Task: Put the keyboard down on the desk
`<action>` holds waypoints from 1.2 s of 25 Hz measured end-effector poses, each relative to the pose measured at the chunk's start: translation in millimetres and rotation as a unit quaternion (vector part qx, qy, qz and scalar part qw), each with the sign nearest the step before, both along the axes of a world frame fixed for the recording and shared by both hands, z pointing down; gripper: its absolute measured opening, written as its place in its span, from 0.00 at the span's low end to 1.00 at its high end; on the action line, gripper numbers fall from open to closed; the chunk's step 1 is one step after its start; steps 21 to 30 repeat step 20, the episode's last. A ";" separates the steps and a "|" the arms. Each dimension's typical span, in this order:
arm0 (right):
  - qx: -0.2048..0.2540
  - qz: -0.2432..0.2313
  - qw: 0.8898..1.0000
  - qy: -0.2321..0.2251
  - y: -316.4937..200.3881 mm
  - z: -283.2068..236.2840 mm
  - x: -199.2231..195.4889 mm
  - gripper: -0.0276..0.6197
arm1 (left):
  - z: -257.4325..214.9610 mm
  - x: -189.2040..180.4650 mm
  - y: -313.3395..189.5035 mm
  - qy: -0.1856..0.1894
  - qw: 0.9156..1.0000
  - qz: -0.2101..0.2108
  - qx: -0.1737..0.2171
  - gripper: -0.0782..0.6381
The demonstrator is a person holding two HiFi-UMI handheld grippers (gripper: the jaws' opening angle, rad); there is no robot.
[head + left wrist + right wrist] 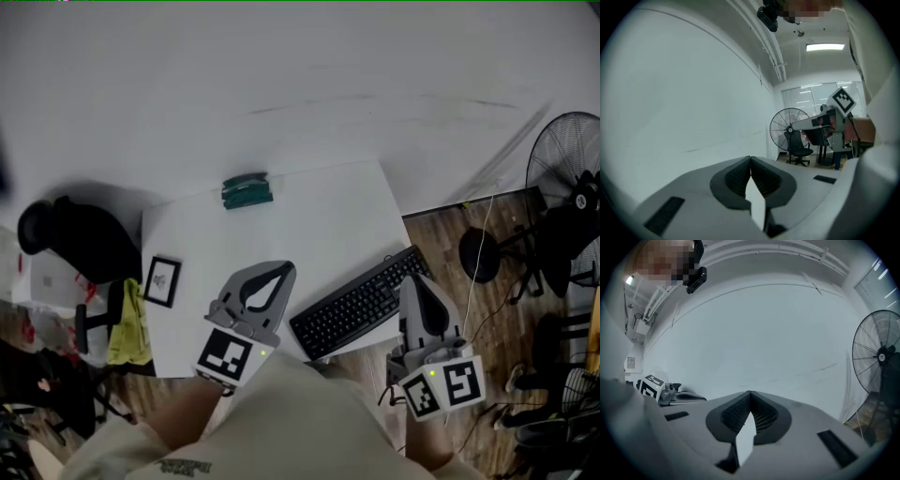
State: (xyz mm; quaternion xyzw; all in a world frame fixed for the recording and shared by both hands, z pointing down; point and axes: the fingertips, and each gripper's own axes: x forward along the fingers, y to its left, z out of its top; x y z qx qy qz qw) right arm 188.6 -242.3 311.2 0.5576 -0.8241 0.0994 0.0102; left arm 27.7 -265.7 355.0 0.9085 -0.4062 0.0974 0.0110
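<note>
Left tongs (270,279) and right tongs (415,289) were both clenched, nothing between them. Keyboard (361,302) lay on the desk (309,216) between them, closer to the right.

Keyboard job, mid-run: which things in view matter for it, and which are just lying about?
For the job:
keyboard
white desk
left gripper and right gripper, both with jaws shut and empty

Just lying about:
small green object
picture frame
yellow cloth
black chair
fan
</note>
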 end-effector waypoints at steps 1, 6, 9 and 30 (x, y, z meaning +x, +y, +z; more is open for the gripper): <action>0.000 -0.001 1.000 0.000 -0.2 -0.3 -0.2 0.08 | -0.7 -0.3 -0.7 0.000 1.000 -0.001 0.000 0.14; 0.003 -0.002 1.000 0.001 -2.8 -3.4 -0.5 0.08 | -4.3 -0.5 -4.3 0.001 1.000 0.001 0.001 0.14; 0.009 -0.001 1.000 0.008 -3.1 -7.1 0.0 0.08 | -7.6 0.7 -3.8 0.003 1.000 0.003 0.003 0.14; 0.029 0.007 0.999 0.022 -2.7 -13.4 0.7 0.08 | -16.4 -4.3 1.6 0.014 1.000 0.003 0.004 0.14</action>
